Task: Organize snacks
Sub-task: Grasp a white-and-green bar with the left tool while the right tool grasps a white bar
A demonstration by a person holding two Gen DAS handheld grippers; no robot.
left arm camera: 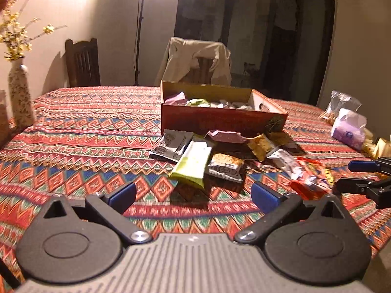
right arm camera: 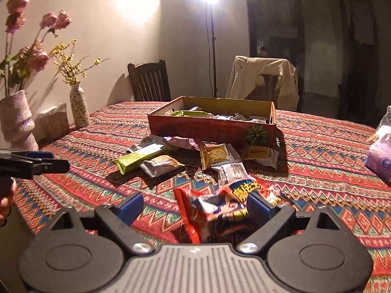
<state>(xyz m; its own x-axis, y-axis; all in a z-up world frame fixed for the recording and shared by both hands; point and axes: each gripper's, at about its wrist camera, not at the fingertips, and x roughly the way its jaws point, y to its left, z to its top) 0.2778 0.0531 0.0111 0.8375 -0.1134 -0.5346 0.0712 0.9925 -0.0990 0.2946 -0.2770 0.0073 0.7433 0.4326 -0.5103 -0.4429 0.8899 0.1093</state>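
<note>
Snacks (right arm camera: 227, 200): the red packet between your wide right fingers (right arm camera: 259, 207) is light, crinkly, slippery; pinch mid-body. Left fingers (left arm camera: 122, 194) wide, empty.

Tablecloth (left arm camera: 85, 131): woven cloth, matt, patterned. Snack box (right arm camera: 210, 125): printed cardboard, slight sheen. Red snack packet (right arm camera: 220, 205): glossy crinkled plastic film. Green packet (left arm camera: 193, 162): smooth satin foil. Chair (right arm camera: 149, 80): dark wood. Gripper pads (left arm camera: 122, 194): blue matt plastic.

Loose snack packets (left arm camera: 195, 161) lie on the tablecloth (left arm camera: 85, 134) before the box (left arm camera: 220, 119).
</note>
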